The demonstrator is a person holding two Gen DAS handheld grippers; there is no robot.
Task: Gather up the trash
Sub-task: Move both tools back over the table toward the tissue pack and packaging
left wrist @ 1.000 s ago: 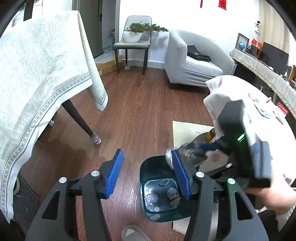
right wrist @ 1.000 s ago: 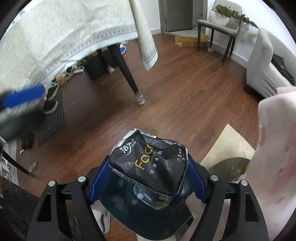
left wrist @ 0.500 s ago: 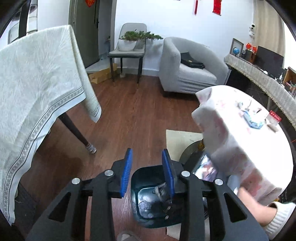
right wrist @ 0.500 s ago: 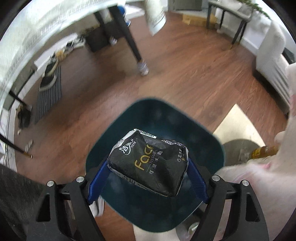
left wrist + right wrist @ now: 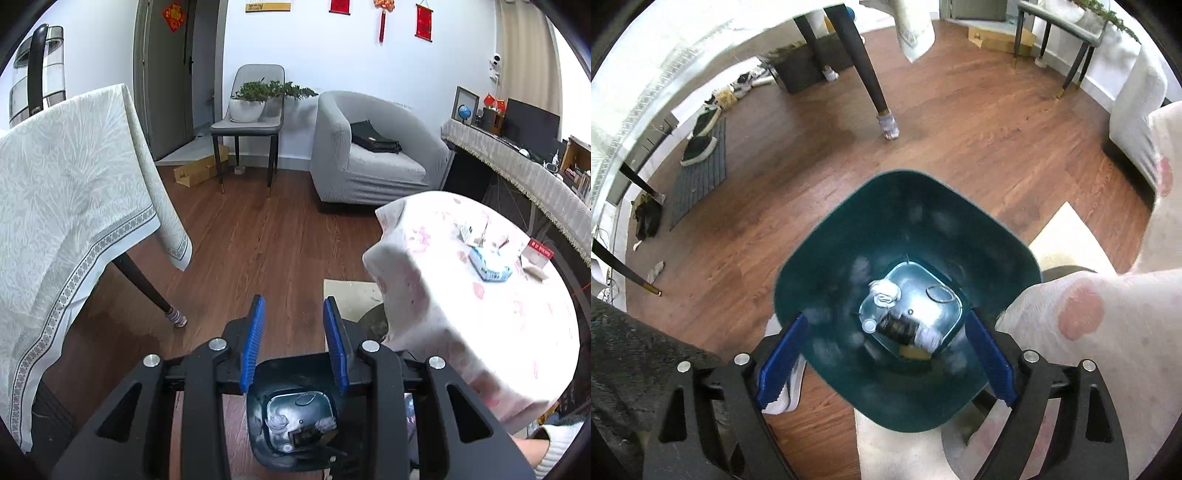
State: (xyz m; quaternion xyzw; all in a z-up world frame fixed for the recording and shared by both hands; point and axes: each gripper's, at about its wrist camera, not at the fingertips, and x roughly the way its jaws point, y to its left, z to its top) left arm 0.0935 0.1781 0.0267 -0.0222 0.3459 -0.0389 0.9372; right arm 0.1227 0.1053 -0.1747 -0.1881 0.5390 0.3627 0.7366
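Left gripper [image 5: 293, 339]: I see my blue pads parted a little with nothing between them, raised above the bin's near rim.
Bin [image 5: 827, 254]: a dark green bin stands on the wooden floor, just beside the round table's draped edge.
Black wrapper [image 5: 899, 326]: the crumpled pack lies on the bin's bottom, near its right side, touching white tissue wads [image 5: 884, 293].
Right gripper [image 5: 886, 358]: I point it steeply down over the bin's mouth; its jaws have just been opening and now stand wide and empty, the wrapper well below them.
Round table [image 5: 480, 332]: its pink-flowered cloth carries a blue tissue pack [image 5: 489, 267] near the far right edge.
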